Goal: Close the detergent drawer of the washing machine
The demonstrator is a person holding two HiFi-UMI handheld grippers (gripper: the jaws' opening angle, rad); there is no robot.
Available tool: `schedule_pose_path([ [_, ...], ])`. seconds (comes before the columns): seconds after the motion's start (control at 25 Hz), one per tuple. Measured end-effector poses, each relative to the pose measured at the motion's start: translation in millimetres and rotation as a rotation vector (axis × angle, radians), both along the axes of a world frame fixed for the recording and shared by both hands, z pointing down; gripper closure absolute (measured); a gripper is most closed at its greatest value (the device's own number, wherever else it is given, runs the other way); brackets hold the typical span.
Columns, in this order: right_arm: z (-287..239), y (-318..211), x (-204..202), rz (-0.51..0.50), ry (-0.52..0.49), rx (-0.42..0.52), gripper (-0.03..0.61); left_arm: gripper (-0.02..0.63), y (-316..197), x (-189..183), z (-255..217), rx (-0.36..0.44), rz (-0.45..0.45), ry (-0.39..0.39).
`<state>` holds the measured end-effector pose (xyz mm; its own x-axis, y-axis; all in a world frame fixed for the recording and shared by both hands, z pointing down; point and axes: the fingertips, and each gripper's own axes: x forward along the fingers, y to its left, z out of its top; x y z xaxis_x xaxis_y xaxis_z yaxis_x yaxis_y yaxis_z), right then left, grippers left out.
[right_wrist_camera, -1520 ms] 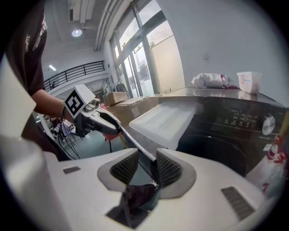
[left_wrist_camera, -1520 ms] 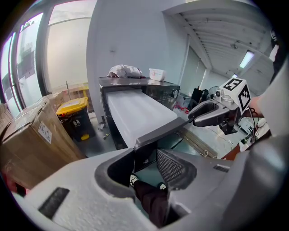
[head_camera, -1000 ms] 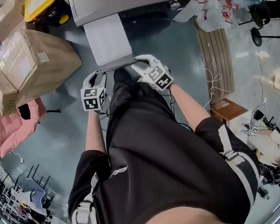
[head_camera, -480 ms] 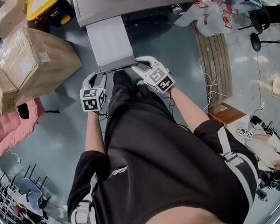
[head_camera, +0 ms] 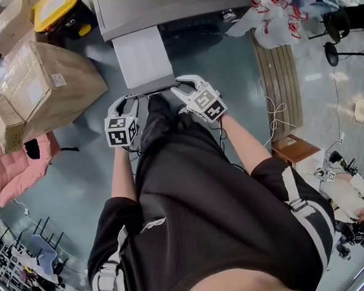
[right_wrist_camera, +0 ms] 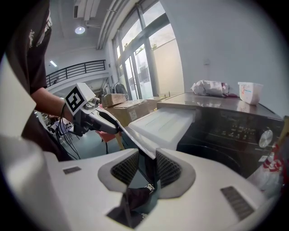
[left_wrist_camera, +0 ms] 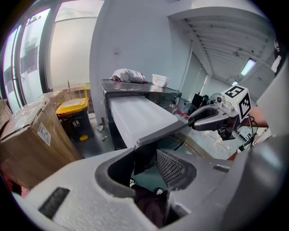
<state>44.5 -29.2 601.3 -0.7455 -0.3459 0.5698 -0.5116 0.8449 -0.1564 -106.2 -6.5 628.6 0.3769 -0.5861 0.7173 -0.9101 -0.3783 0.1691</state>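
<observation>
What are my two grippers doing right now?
Left gripper: closed on the detergent drawer, at its front edge.
Right gripper: closed on the same front edge.

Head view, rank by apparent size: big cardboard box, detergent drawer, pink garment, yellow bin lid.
1. big cardboard box
2-3. detergent drawer and pink garment: look alike, so not ranked
4. yellow bin lid

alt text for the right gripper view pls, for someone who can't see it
The right gripper has its jaws closed on the dark front panel of a white detergent drawer pulled far out of a dark washing machine. The left gripper grips the panel's far end, and a crumpled bag and a white tub sit on the machine's top.
</observation>
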Motion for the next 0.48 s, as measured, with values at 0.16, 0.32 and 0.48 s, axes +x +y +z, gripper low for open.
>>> schedule_pose_path([
  [0.16,-4.3,-13.6,-0.7,0.010,-0.006,0.002,0.456,0.457,-12.7,-0.7,-5.1,0.009,-0.001,0.001],
  [0.32,-7.1,-24.7,-3.8,0.016,-0.004,0.007,0.454,0.457,-23.8,-4.2,-8.2,0.015,-0.002,-0.001],
  [0.48,-6.9,-29.1,-5.8,0.021,0.002,-0.003,0.454,0.458,-28.5,-5.9,-8.2,0.006,-0.003,0.001],
])
